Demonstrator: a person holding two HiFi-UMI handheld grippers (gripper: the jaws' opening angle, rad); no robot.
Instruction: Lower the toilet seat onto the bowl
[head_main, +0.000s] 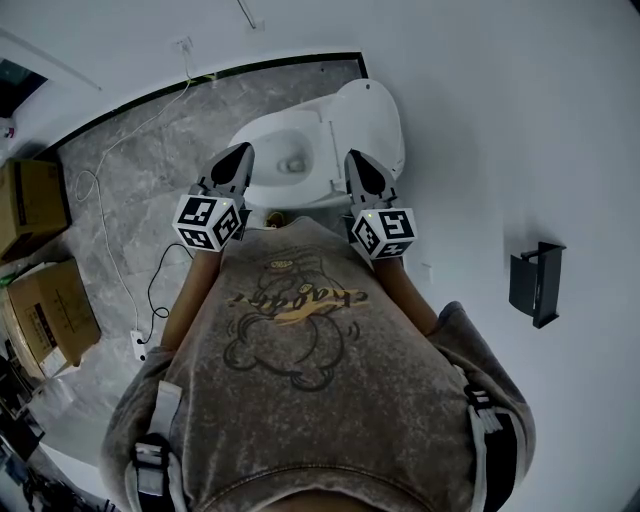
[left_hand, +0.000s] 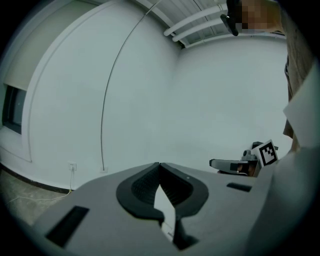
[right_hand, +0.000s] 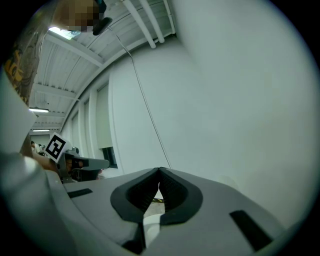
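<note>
Partly behind right gripper (head_main: 357, 162) — toilet bowl (head_main: 272, 132).

Even, cool, dim-ish light; fisheye bending with black corners in both gripper views; ceiling strips perhaps the source.

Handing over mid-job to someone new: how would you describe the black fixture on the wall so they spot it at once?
Start at the white wall on the right of the head view. Lower in the picture than the toilet, beside the person's right elbow, a small black holder hangs on it. It is the only dark thing on that wall, and the toilet is white.
</note>
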